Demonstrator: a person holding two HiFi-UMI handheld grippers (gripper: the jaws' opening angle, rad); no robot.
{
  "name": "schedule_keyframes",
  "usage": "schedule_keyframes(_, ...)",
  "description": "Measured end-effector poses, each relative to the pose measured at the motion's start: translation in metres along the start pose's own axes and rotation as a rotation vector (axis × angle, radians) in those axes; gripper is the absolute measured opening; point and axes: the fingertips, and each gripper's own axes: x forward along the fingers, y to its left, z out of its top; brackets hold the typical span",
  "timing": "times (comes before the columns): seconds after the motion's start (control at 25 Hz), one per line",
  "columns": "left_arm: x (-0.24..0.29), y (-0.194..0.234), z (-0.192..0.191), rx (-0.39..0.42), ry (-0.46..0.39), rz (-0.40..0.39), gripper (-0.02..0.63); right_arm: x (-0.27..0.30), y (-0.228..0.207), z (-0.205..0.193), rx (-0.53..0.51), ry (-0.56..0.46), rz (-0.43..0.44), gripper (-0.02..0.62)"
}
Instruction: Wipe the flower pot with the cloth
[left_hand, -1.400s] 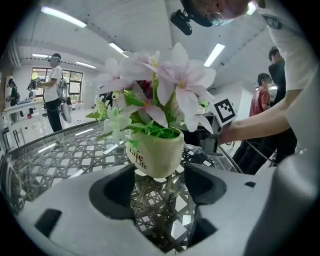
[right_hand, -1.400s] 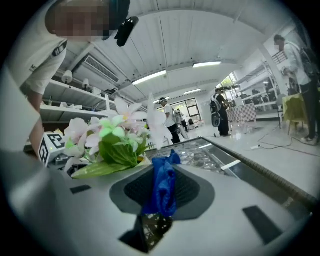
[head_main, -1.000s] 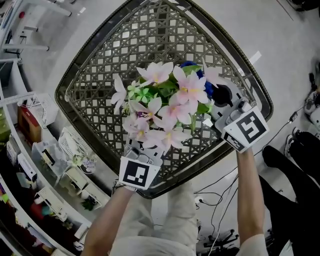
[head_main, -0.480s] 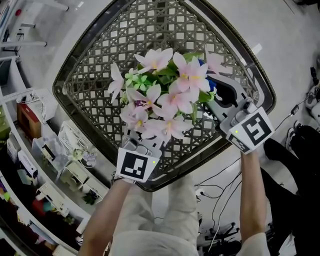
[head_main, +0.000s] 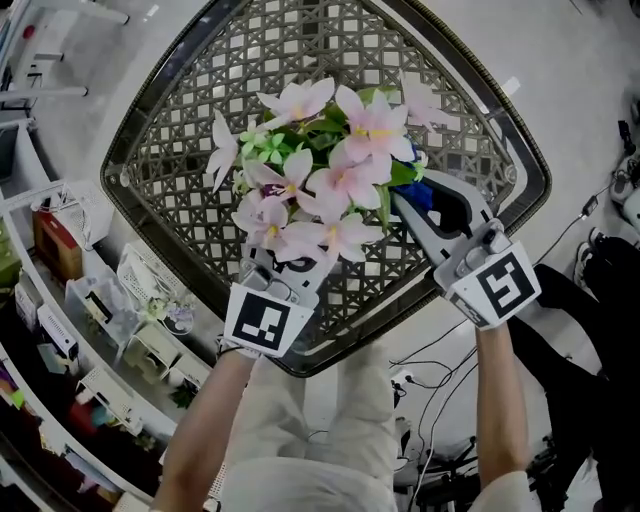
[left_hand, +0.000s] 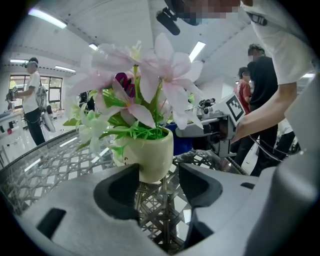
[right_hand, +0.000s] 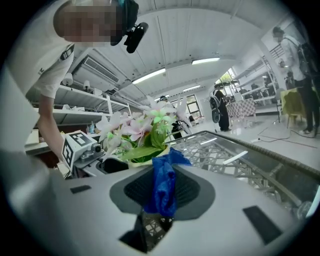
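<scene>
1. Head view: Pink flowers (head_main: 330, 180) fill the middle and hide what they stand in. They sit on a woven worktop (head_main: 170, 150). The left gripper (head_main: 288, 263) reaches in under the flowers from the near side. The right gripper (head_main: 408, 198) comes in from the right, with a bit of blue cloth (head_main: 421, 188) at its tip.

2. Left gripper view: The flower pot (left_hand: 151, 152) is cream and stands upright on the worktop. Its bottom part is between the two fingers (left_hand: 117, 192). These fingers are opening. The left one looks right up against the pot, but there is a gap on the other side, so they are not squeezing it. Behind the pot you can see some blue cloth and the right gripper.

3. Right gripper view: Here the fingers (right_hand: 192, 192) are closed tight on the cloth, which hangs bunched up between them. The top of the cloth is right next to the pot's rim. I cannot tell if it touches.

4. How far along: The cloth is picked up and brought to the far side of the pot, so the wiping looks started. I cannot see which parts are clean. The near side, where the left gripper is, likely needs a wipe too.
</scene>
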Motion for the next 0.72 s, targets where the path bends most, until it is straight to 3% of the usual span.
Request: schedule_keyframes(0.72,-0.002,-0.007,-0.003,0.054,0.007,-0.093,0.272,-0.014,0.037,-0.015,0.029,-0.006,-0.039,0.109)
